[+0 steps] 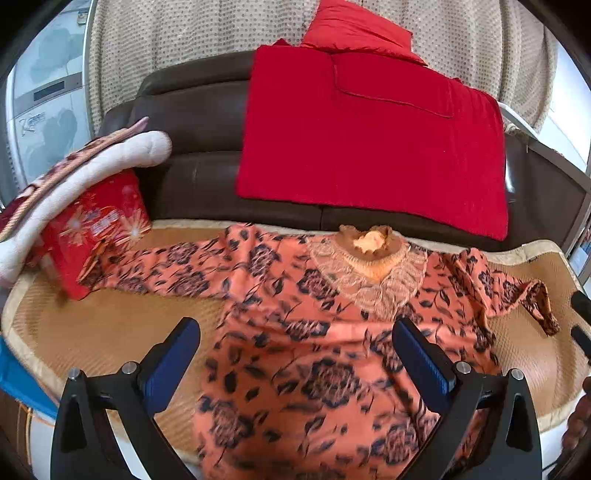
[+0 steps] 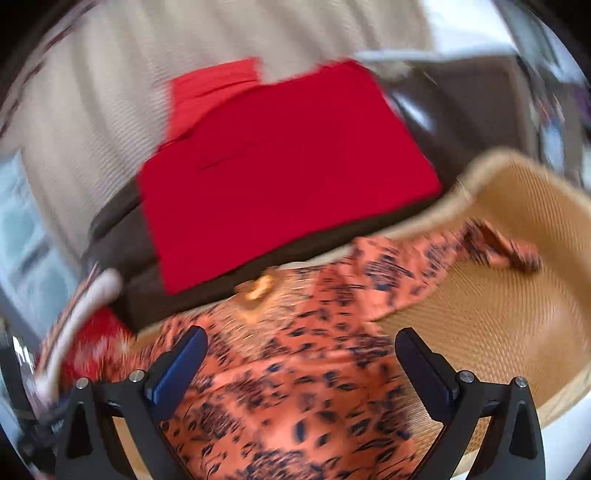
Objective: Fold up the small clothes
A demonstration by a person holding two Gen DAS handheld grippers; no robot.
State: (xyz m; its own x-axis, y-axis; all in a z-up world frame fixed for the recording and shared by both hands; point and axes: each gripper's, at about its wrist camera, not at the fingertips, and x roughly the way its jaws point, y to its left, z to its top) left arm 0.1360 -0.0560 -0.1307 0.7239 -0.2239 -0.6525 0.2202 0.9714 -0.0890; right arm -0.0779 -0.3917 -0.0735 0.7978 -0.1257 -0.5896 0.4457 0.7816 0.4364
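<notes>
Only blurred, unreadable white print marks the red box (image 1: 99, 229) beside the floral top (image 1: 314, 350).

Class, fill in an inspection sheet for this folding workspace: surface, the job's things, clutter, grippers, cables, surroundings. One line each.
Surface: woven straw mat with pale edging, laid over the seat.
Job's things: orange floral top spread flat, collar toward the backrest, both sleeves out sideways, unfolded.
Clutter: red patterned cushion and a white plush item at the mat's left end; red cloth draped on the backrest.
Grippers: left gripper and right gripper both above the top, jaws wide apart, holding nothing.
Cables: nothing seen.
Surroundings: brown leather sofa, beige dotted curtain behind; the right wrist view is blurred.
</notes>
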